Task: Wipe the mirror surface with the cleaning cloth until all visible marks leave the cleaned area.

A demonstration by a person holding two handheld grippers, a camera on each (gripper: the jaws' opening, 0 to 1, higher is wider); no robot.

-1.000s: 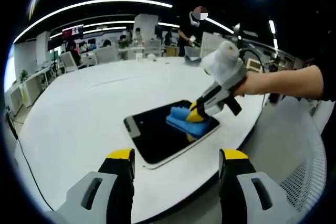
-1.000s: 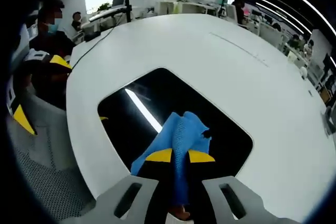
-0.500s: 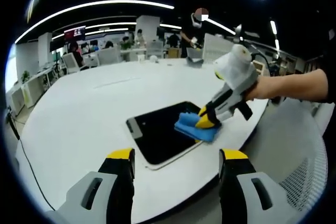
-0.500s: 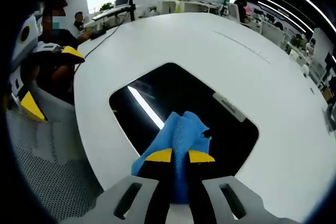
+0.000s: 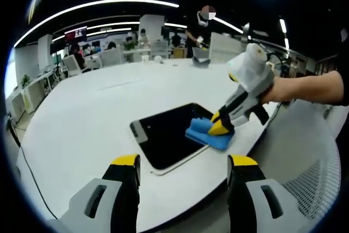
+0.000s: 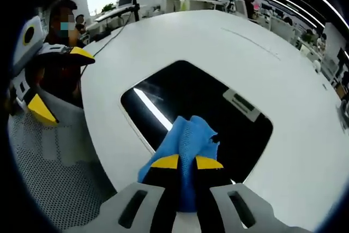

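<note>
Closest in, the left gripper (image 5: 183,170) hangs off the near edge of the white tabletop (image 5: 82,118), its two yellow-tipped jaws spread wide apart with nothing between them. In the right gripper view the same gripper shows at the far left, beside a grey mesh chair (image 6: 49,162). Just past those jaws lies the mirror (image 5: 163,137), a dark rounded rectangle with a pale rim, flat on the tabletop near its edge, reflecting a bright ceiling strip in the right gripper view (image 6: 202,107). On the mirror's corner nearest the person's outstretched hand (image 5: 283,88) sits the cleaning cloth (image 5: 207,133) — a bunched blue wad, pressed down onto the glass and reaching out to the mirror's rim. The right gripper (image 6: 186,162) has its jaws clamped together on the cleaning cloth (image 6: 188,140), the blue fabric pinched between the yellow tips and spilling forward over the dark surface; in the left gripper view that gripper (image 5: 221,126) slopes down from the hand with its tip in the cloth. Whether any marks are on the glass I cannot tell — it reads as plain dark. Farther off, the tabletop runs broad and white toward the office behind, where there are desks and chairs (image 5: 109,55), a few people, and long ceiling light strips (image 5: 98,5).
</note>
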